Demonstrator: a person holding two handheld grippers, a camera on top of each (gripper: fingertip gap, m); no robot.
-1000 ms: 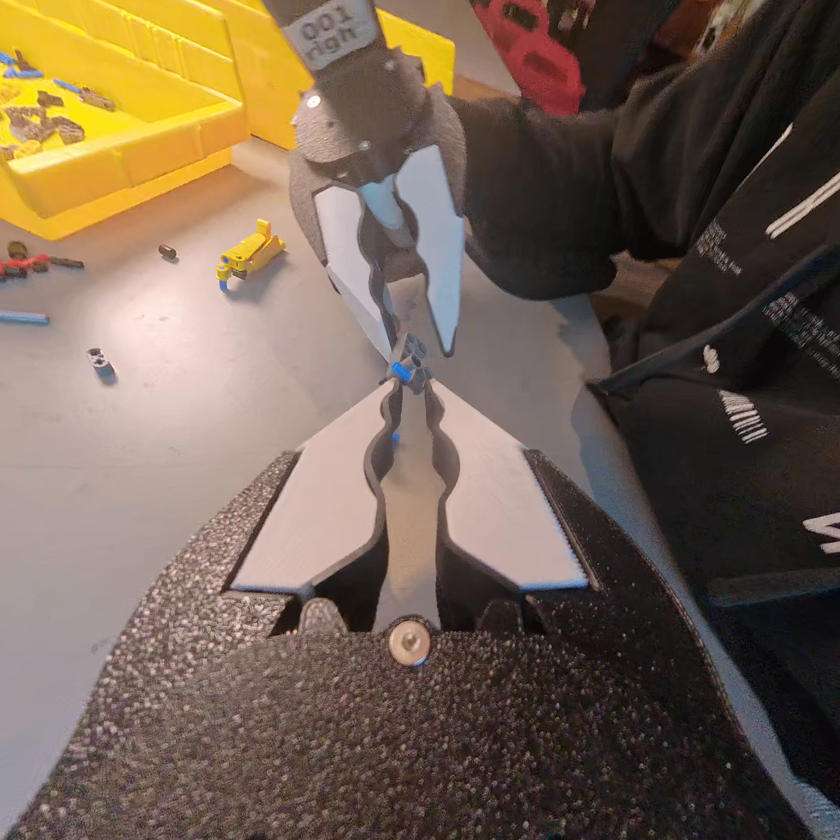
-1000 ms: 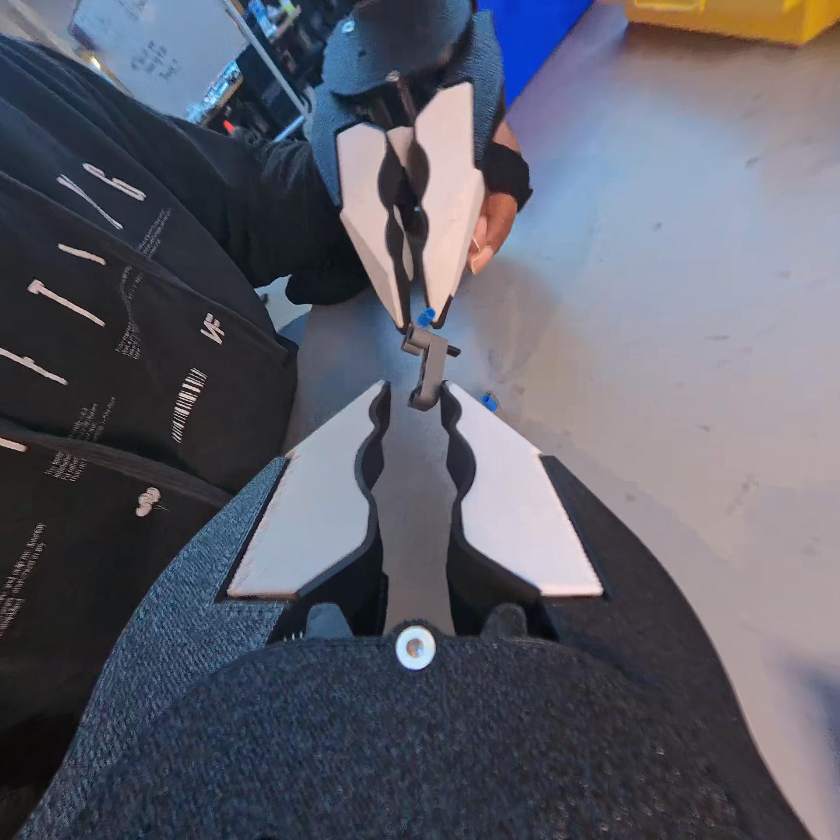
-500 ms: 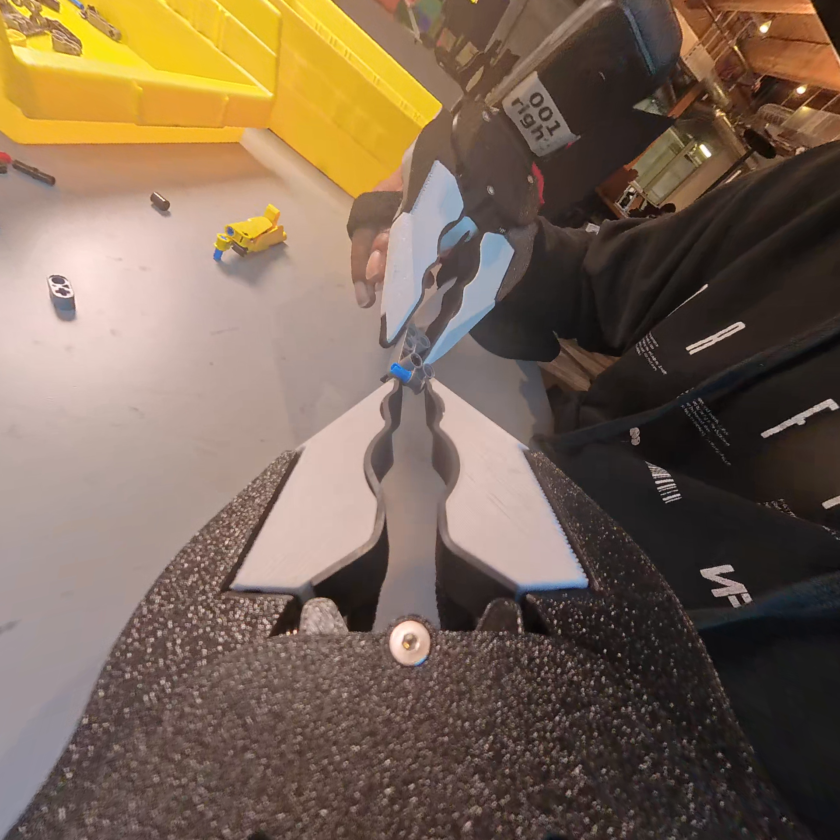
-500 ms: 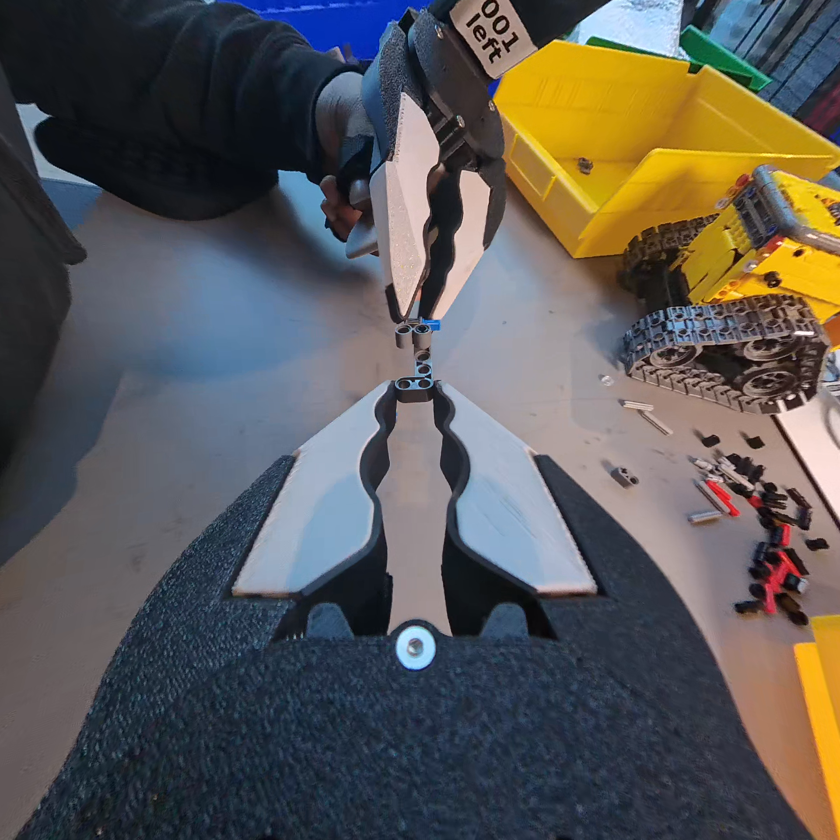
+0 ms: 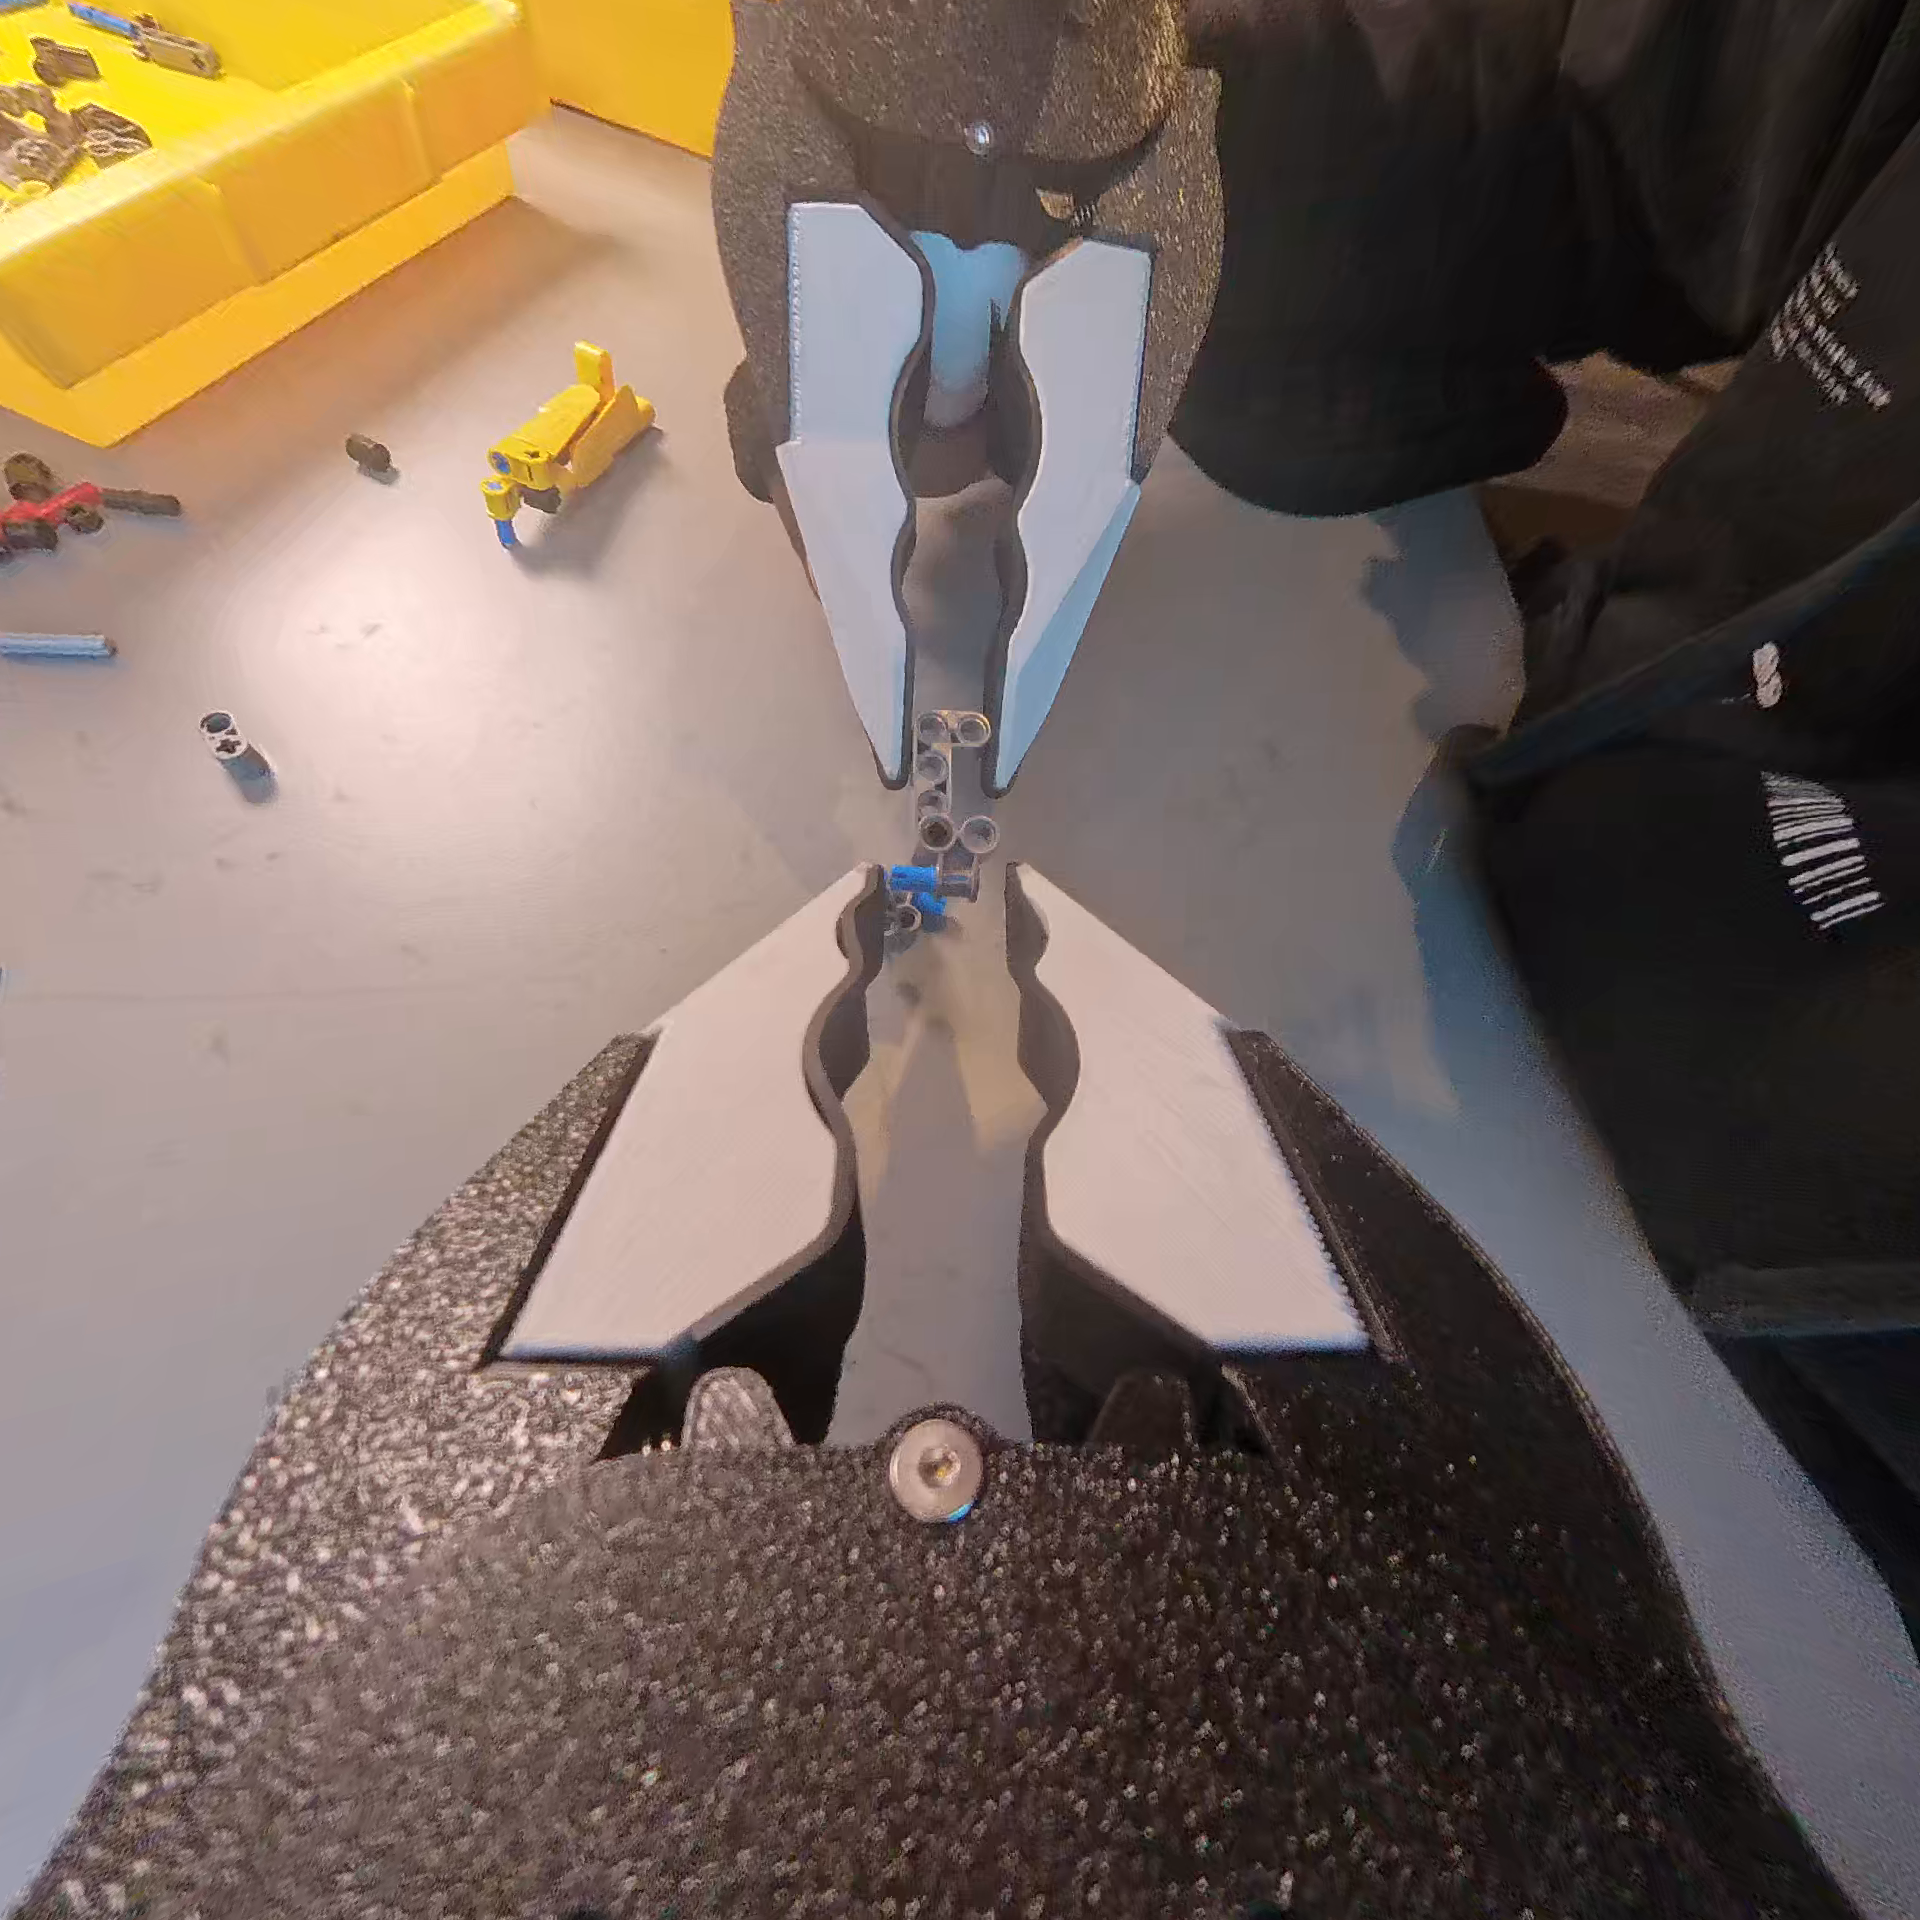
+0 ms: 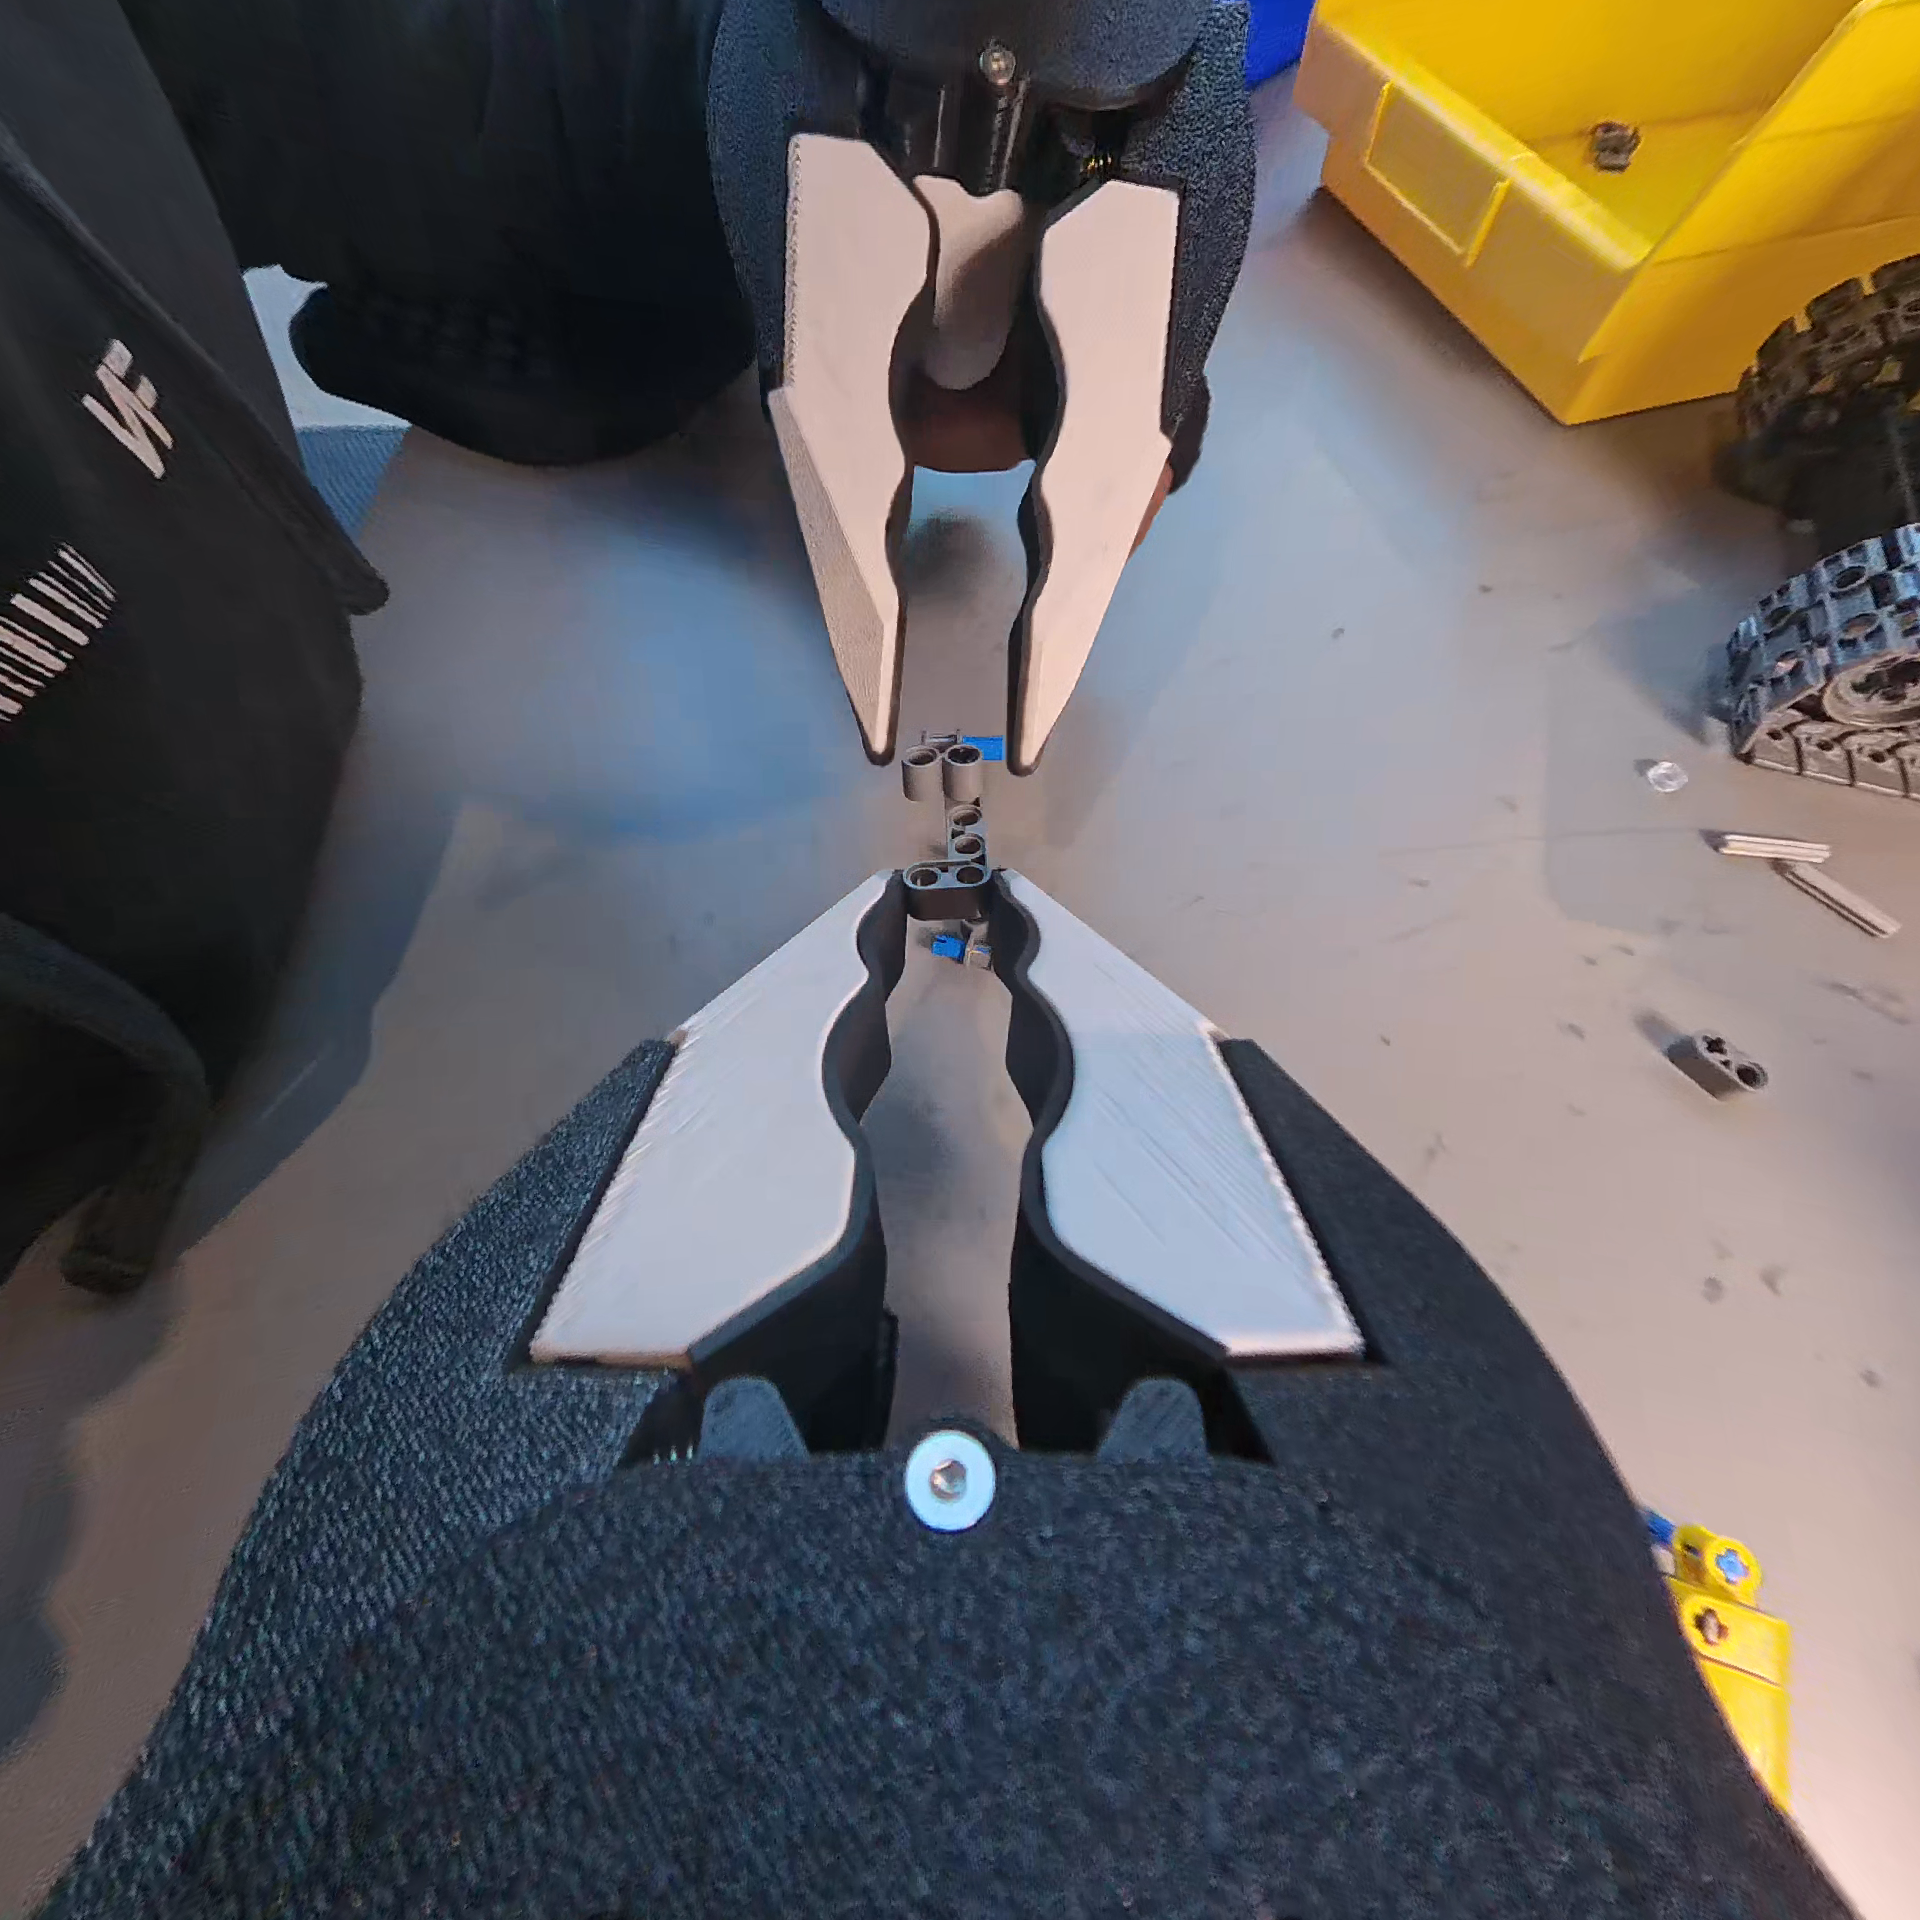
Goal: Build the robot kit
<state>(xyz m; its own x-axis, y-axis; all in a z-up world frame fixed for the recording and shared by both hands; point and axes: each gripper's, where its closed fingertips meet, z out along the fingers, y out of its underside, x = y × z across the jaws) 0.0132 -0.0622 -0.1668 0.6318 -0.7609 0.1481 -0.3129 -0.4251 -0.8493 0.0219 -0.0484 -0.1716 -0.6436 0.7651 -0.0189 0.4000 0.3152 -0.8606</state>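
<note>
We see the two grippers held tip to tip over the grey table [image 5: 436,935], with a small grey beam assembly [image 5: 948,800] bridging them. The right gripper [image 6: 948,891] is clenched on the near end of that assembly, its fingertips [image 6: 1003,896] pressed to both sides of a three-hole grey piece. The left gripper [image 5: 935,883] stands released: in its own view the tips sit apart, the blue pin [image 5: 914,879] of the assembly lies just at the left tip and a clear gap shows at the right tip. In the right wrist view the same blue pin [image 6: 985,746] sits between the far gripper's tips without either one clearly touching it.

Beyond the left gripper and to its left lie a yellow block piece [image 5: 566,436], a small black pin [image 5: 369,453], a grey connector [image 5: 234,740] and a yellow bin [image 5: 260,239] with dark parts inside. To the right of the right gripper we find a tracked yellow vehicle [image 6: 1839,644], a second yellow bin [image 6: 1558,187], two grey axles [image 6: 1803,873] and a dark connector [image 6: 1716,1065]. A person's black sleeve [image 5: 1455,260] shows behind the far gripper
</note>
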